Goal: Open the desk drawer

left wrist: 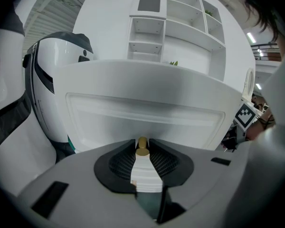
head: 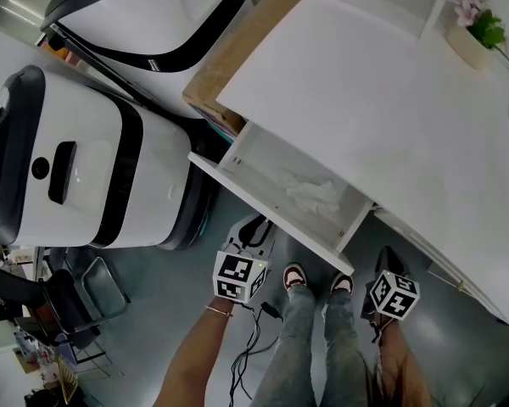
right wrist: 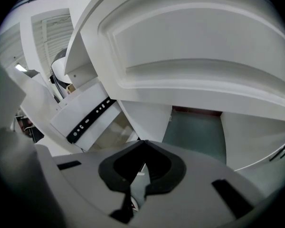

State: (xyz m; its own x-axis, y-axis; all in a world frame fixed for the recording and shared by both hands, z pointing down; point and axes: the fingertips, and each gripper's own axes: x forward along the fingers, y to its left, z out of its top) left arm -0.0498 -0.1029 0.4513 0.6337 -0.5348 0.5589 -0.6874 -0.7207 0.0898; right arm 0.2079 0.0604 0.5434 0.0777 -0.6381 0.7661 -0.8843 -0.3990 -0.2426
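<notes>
Pinched in my left claw sits the small round brass-coloured knob of the pulled-out white panelled desk drawer; my right claw is pressed together, empty.

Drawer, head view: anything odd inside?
Only a crumpled white wad lying loose in the drawer, right of its middle. The drawer itself stands open and looks undamaged. The left gripper grips its knob.
</notes>
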